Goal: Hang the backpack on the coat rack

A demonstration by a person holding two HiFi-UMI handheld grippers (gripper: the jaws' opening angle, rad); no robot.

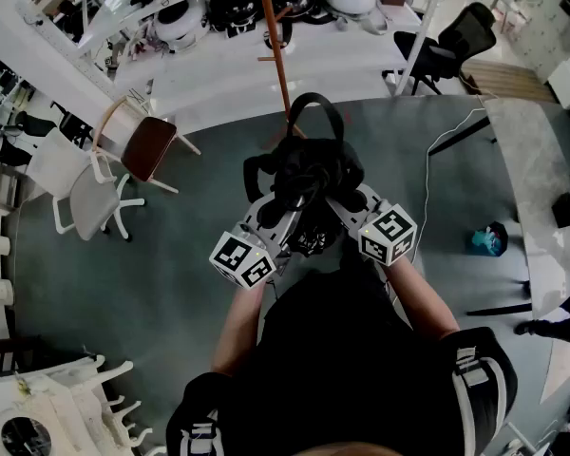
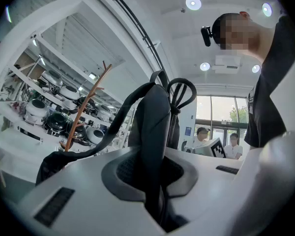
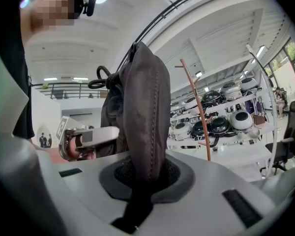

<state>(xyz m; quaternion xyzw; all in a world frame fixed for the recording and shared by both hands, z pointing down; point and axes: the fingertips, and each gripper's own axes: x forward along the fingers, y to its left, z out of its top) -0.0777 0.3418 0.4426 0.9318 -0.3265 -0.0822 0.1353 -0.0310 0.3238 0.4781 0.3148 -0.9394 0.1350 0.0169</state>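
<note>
Backpack [image 1: 309, 174] hangs in mid-air in front of the person, near the coat rack [image 1: 277, 55], whose orange pole rises just beyond it. Left gripper [image 1: 281, 215] is nipped tight on a dark strap fold. Right gripper [image 1: 348, 205] is clamped on a stitched fold of the bag's body. Top loop [image 1: 315, 104] stands free, on the rack side. Likely step is the carry-in: keep both pinches firm, lift evenly, steer the loop onto the rack, and release only once it bears the weight.
</note>
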